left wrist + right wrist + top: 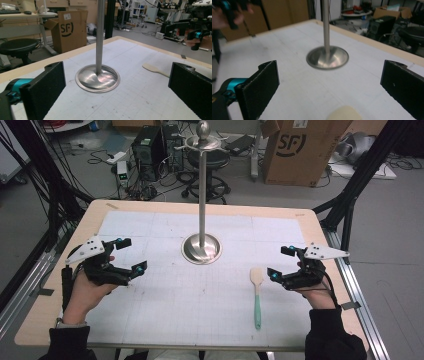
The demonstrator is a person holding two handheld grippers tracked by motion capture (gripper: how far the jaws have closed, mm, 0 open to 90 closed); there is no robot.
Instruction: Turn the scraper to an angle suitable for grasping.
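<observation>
I see a flat spatula [257, 290] with pale wooden blade and teal handle | shiny silver metal stand [202, 247] with round base | white faintly gridded mat [170, 300] on light wood tabletop [45, 320] | my black tools, left [131, 255] and right [281, 262], with teal accents

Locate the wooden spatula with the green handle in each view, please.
High view: wooden spatula with the green handle lies right of centre, beside the right hand-held gripper.
Left gripper view: its pale blade at mid-right.
Right gripper view: blade tip at bottom edge.
Shared landmark: round steel stand base.
</observation>
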